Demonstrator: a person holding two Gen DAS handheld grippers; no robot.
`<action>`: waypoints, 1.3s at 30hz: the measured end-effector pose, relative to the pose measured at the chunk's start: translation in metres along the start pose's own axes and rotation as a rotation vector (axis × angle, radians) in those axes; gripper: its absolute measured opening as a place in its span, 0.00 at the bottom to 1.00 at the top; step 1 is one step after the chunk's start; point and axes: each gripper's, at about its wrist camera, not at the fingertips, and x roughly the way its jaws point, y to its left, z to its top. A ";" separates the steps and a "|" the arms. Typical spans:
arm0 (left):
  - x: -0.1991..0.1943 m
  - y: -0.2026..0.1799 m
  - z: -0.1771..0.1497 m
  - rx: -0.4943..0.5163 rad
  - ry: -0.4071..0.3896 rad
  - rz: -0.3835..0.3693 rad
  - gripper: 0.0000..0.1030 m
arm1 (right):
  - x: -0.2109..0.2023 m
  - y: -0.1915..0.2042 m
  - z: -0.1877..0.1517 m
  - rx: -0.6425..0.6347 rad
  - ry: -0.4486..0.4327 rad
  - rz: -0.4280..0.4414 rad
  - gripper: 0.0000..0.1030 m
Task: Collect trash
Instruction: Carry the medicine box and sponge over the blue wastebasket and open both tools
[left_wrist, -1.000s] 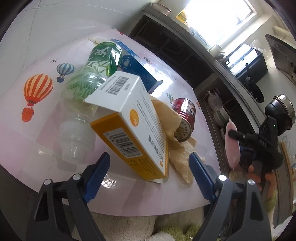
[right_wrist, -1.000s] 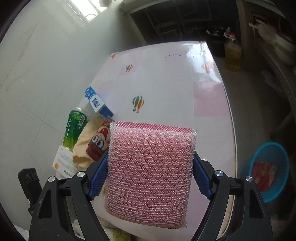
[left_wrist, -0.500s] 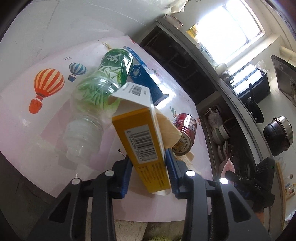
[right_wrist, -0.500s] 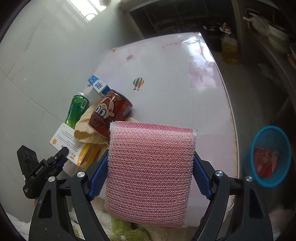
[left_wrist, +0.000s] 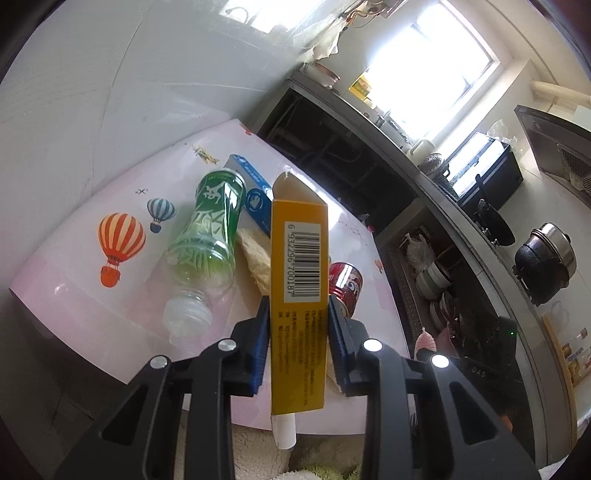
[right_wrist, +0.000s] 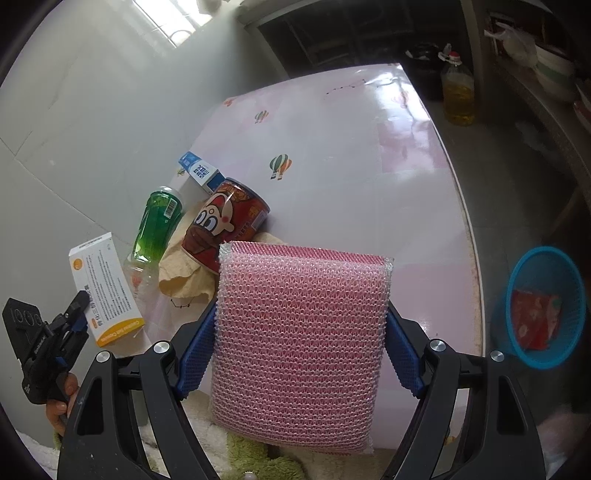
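Note:
My left gripper (left_wrist: 298, 314) has a yellow-and-white carton (left_wrist: 298, 258) between its blue pads. The jaws are closing, the pads press on its sides, and it hangs clear of the table. Below it on the pink balloon-print table (left_wrist: 74, 288) lie a green bottle (left_wrist: 207, 236), a blue box (left_wrist: 253, 192), a tan crumpled paper (left_wrist: 255, 254) and a red can (left_wrist: 345, 282). The right wrist view shows the same carton (right_wrist: 105, 288) in the left gripper (right_wrist: 79, 310). My right gripper (right_wrist: 301, 317) is shut on a pink mesh sponge (right_wrist: 303, 343) at the table's near edge.
A blue basket (right_wrist: 546, 251) with a red wrapper inside stands on the floor to the right of the table. An oil bottle (right_wrist: 457, 92) stands on the floor beyond the far corner. A counter with pots (left_wrist: 546, 258) and shelves runs along the right side. A tiled wall borders the table's left.
The left jaws closed onto the carton, which turned edge-on and rose off the table. The right gripper kept the sponge and shifted slightly, bringing the can and bottle more into view.

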 end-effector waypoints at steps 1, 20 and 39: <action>-0.005 -0.002 0.003 0.007 -0.009 -0.006 0.27 | 0.000 0.000 0.000 0.002 -0.002 0.000 0.75; 0.038 -0.103 0.035 0.205 0.038 -0.279 0.27 | -0.058 -0.033 -0.006 0.111 -0.137 0.013 0.75; 0.097 -0.140 0.020 0.257 0.175 -0.320 0.27 | -0.062 -0.057 -0.005 0.189 -0.150 -0.015 0.75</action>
